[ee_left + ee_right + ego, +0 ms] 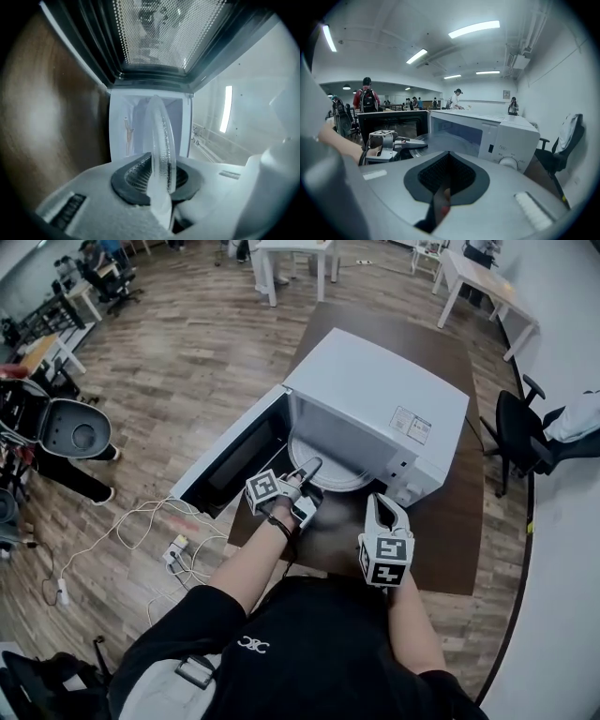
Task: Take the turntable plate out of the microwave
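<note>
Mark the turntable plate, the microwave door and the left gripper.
turntable plate point(343, 471): head view, bare glass face.
microwave door point(236, 461): head view, dark window.
left gripper point(307, 468): head view, between its fingertips.

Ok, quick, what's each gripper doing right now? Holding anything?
Left gripper: closed on the rim of the plate.
Right gripper: closed, holding nothing.
</note>
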Motion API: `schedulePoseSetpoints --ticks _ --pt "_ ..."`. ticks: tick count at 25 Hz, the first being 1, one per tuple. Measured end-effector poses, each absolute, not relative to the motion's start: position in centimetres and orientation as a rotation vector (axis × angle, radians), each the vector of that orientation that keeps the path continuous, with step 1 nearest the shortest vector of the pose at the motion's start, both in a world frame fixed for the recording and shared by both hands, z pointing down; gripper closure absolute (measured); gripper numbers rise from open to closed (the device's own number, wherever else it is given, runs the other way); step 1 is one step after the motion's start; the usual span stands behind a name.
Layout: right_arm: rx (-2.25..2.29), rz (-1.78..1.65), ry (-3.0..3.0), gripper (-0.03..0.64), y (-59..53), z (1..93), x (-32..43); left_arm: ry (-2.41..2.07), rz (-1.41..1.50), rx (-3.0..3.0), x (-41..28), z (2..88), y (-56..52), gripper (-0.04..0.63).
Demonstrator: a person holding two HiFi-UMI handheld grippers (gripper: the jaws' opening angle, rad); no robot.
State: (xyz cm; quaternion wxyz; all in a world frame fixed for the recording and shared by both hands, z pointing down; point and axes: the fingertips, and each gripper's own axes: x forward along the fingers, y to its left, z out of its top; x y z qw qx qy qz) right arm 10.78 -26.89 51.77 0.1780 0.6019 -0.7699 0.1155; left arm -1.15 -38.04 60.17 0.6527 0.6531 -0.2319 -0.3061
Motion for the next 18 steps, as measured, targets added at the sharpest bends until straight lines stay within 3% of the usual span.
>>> schedulePoseSetpoints --ticks 18 --pt "1.76 0.405 -2.257 0.609 -26.6 51.4 9.1 -0.497 -0.759 1.544 -7.8 56.3 -28.6 0.558"
